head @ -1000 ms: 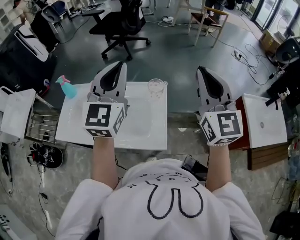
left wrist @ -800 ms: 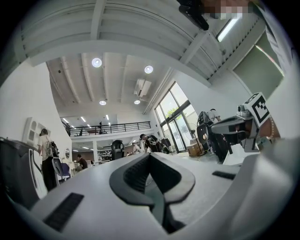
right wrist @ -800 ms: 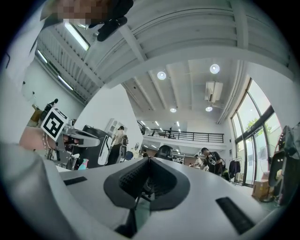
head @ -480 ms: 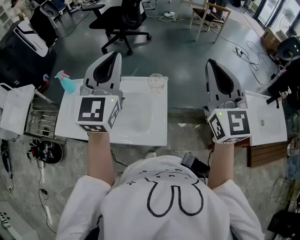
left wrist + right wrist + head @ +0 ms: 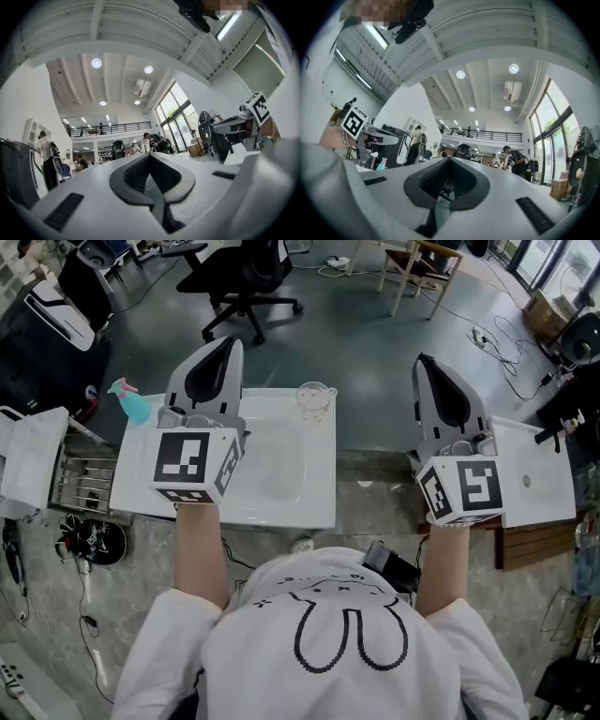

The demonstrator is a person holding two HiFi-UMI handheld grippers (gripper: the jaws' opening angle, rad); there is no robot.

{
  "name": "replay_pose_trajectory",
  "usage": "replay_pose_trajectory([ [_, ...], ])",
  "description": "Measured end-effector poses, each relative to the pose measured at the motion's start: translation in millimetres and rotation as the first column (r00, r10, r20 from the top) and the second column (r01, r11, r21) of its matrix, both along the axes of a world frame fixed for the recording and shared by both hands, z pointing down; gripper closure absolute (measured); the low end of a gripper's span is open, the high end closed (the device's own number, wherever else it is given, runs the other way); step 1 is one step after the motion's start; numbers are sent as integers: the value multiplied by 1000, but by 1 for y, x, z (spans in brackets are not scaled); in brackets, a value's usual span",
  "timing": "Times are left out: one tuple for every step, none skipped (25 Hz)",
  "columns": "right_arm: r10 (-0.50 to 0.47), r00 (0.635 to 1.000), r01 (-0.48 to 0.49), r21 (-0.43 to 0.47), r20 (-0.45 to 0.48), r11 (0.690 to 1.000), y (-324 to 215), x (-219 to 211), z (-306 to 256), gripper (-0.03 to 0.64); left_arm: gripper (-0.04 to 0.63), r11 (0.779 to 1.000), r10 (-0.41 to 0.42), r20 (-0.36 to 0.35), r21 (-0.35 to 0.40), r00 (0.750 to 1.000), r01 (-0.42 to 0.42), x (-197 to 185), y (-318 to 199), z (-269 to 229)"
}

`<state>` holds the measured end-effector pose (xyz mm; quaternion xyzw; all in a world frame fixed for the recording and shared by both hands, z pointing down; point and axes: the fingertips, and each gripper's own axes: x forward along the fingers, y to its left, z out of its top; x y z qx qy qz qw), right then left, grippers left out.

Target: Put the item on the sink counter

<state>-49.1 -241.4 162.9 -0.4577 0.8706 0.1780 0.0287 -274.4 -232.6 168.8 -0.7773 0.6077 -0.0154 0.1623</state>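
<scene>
Forearms rise at 6 o'clock and carry both tools tilted up over the work area. The left gripper (image 5: 221,354) hangs above the white sink counter (image 5: 314,507), just left of its basin (image 5: 274,470). Its own view shows the jaws clenched on nothing (image 5: 150,158). The right gripper (image 5: 427,373) is held past the counter's right edge, above bare floor, and its jaws are likewise pressed together and empty (image 5: 449,161). Farther out, a glass cup (image 5: 315,400) stands upright on the counter's far rim, at about 1 o'clock from the left gripper and 10 o'clock from the right. A teal spray bottle (image 5: 132,405) stands at the far left corner, at about 10 o'clock from the left gripper. Which item the task means cannot be told: neither tool holds one, and both loose things already rest on the counter. If either is the target, the left gripper is the nearer; its long axis is vertical, so a level approach from the side seems to suit it. Beyond, at 12 o'clock, is an office chair (image 5: 246,277).
</scene>
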Motion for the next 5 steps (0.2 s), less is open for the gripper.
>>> replay_pose_trajectory([
  [3,1000,-3,0,0,1000,0,0,0,589,586,1000,0,1,2,1000,0,0,0,0],
  [5,1000,-5,0,0,1000,0,0,0,589,586,1000,0,2,3,1000,0,-1,1,0],
  [6,1000,-6,0,-2,1000,1,0,1,589,586,1000,-1,2,5,1000,1,-1,1,0],
  [8,1000,-8,1,-4,1000,1,0,1,589,586,1000,-1,2,6,1000,1,-2,1,0],
  [9,1000,-9,2,-6,1000,1,-1,2,589,586,1000,-2,3,7,1000,2,-2,2,0],
])
